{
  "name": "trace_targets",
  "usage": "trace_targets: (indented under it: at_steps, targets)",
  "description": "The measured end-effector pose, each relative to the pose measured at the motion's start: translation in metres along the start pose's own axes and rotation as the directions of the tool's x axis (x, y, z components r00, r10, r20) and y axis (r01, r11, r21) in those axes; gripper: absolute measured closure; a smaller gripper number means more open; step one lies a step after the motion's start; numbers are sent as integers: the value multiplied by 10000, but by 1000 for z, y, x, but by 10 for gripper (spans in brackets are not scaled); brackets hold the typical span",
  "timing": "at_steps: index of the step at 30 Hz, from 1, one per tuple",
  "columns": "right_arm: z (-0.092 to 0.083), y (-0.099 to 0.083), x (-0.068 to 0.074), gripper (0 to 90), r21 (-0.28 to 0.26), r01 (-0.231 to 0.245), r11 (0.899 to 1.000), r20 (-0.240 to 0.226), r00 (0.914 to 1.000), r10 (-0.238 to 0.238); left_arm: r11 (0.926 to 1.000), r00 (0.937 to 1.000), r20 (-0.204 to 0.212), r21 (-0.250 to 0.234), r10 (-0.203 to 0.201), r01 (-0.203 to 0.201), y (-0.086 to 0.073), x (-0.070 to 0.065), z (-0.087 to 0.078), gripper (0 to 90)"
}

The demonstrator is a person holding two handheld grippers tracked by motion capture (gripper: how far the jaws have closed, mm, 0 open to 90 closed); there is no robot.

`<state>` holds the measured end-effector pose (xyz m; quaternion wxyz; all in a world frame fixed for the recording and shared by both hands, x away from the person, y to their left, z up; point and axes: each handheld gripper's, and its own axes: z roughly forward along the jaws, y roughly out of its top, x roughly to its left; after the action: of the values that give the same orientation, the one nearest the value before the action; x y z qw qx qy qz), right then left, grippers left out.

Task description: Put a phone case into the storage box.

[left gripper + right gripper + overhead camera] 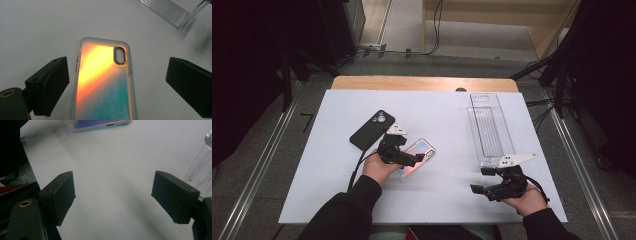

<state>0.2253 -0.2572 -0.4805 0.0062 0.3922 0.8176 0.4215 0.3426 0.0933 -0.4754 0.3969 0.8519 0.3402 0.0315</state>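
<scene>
I see my left gripper (117, 82) released, its 2 jaws straddling the iridescent phone case (103, 82) lying flat on the white table (447, 115) without touching it, while my right gripper (113, 197) hangs released near the clear tray (489, 127).

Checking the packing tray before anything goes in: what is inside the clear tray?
The clear tray looks empty: only its ribbed floor shows through. Its near end is covered by the right gripper's grey plate.
</scene>
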Motion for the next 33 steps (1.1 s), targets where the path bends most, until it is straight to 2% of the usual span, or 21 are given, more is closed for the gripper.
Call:
trace_targets:
  at_steps: [5, 7, 19, 23, 27, 33]
  targets:
    - [0, 0, 0, 170, 0, 18, 10000, 3, 10000, -18, 10000, 9999, -167, -70, -6, 5, -5, 2, 4, 49]
    - [0, 0, 0, 170, -8, 17, 10000, 1, 10000, -17, 9999, 9997, -240, 57, -97, 99, -7, 4, 6, 49]
    - [0, 0, 1, 170, 18, 20, 10000, 3, 10000, -20, 9985, 9982, -570, 535, 174, -143, -17, 6, 17, 40]
    - [0, 0, 1, 170, 33, 29, 10000, 21, 10000, -29, 9969, 9983, -492, 732, 326, -289, -20, 5, 21, 37]
    - [0, 0, 1, 170, 36, 23, 10000, -2, 10000, -23, 9960, 9964, -662, 744, 536, -486, -21, 3, 22, 37]
    - [0, 0, 1, 170, 42, 18, 10000, 22, 10000, -18, 9970, 9926, -973, 332, 727, -698, -28, -1, 23, 37]
